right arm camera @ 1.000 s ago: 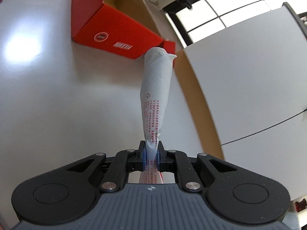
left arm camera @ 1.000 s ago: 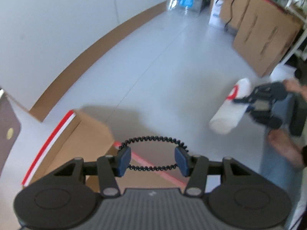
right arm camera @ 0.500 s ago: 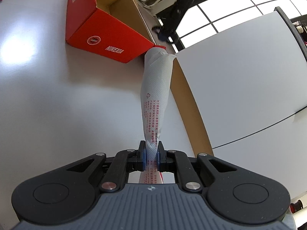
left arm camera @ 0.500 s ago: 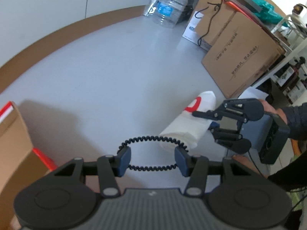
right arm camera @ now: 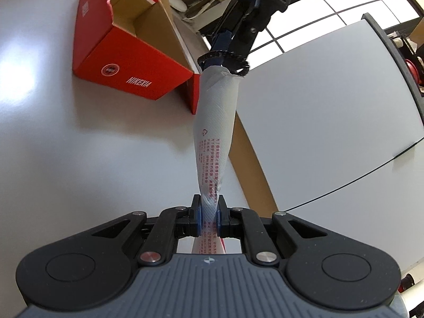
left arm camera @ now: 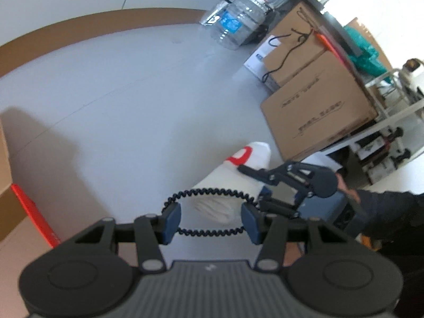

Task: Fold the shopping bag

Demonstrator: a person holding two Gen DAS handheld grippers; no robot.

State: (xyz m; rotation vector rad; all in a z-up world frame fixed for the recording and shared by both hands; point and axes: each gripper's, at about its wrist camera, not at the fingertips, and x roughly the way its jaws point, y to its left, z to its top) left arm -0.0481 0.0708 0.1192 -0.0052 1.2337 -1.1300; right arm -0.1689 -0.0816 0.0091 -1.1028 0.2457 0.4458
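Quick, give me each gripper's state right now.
Left gripper: open, holding nothing, right at the free end of the rolled shopping bag.
Right gripper: closed, pinching the bag's other end.

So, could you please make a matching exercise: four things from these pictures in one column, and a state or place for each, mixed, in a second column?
Things
1. right gripper
2. left gripper
3. red box
4. large water bottle

States or places
A. lid open, on the white table
B. jaws apart, nothing clamped
C. shut on the rolled bag
D. on the floor by cardboard boxes

Pairs: 1-C, 2-B, 3-A, 4-D
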